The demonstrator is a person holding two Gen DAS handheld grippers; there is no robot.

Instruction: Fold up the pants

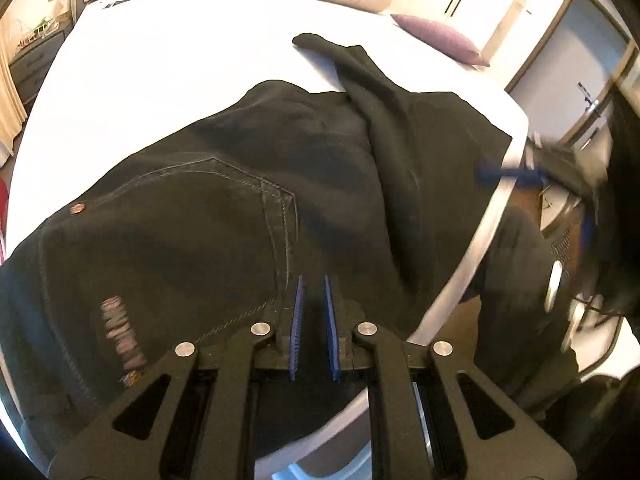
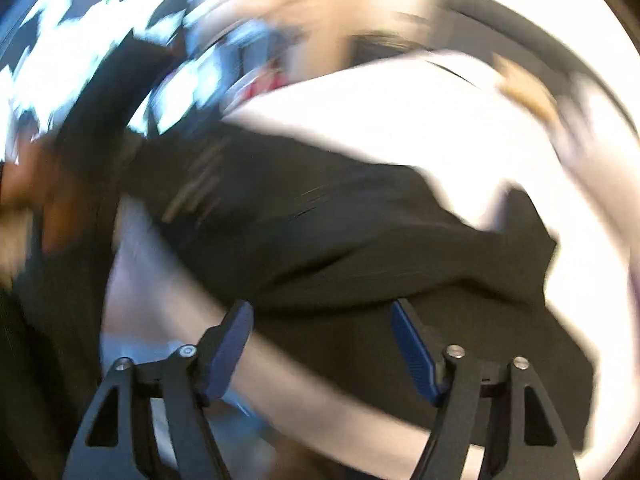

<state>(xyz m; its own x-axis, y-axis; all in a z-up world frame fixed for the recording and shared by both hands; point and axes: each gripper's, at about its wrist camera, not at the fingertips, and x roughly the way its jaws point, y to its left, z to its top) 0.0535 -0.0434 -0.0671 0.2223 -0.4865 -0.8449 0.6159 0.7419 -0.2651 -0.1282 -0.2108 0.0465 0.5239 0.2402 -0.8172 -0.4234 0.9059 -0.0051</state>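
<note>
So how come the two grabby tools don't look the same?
The left tool has its blue pads nearly together, with nothing visible between them; the right tool has its pads spread wide apart. The left tool's view is sharp, over the pants by a pocket seam; the right tool's view is blurry. Both have black arms and blue pads, and both are over the black pants on the white bed.

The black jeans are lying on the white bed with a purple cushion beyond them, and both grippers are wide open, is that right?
Not quite. Only the right gripper is wide open, as the right wrist view shows. The left gripper is shut, its blue pads nearly together in the left wrist view. The black jeans do lie on the white bed, with the purple cushion beyond them.
</note>
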